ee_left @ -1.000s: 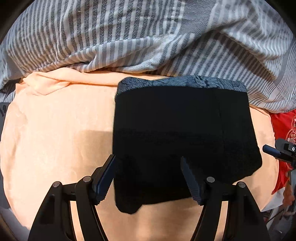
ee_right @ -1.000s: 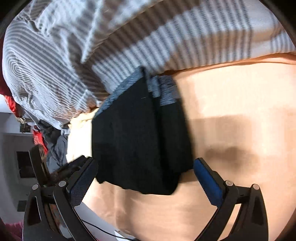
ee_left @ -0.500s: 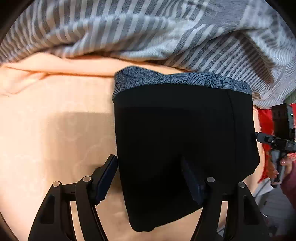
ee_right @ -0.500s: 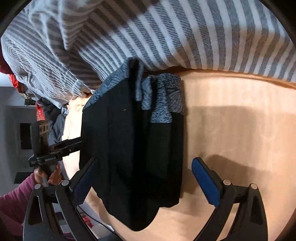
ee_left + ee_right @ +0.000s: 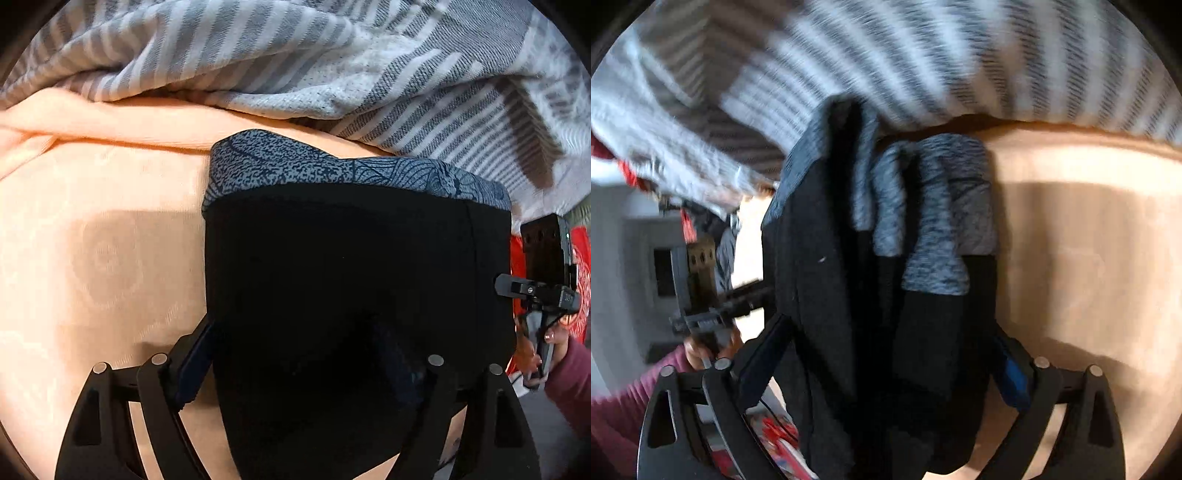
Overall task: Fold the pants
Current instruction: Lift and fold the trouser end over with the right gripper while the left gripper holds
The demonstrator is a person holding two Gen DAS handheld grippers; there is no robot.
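Presently listed, left to right. Peach sheet: bare bedding surface, shadowed patch at centre-left. Left gripper: jaws wide and opening, straddling the near edge of the pants, pads not seen pressing the cloth. Pants: black, folded into a compact block with grey patterned waistband at the far edge, lying flat on the sheet just before a striped blanket. Right gripper: jaws wide but closing, stacked folded layers of the pants between them; whether the pads touch cannot be told.
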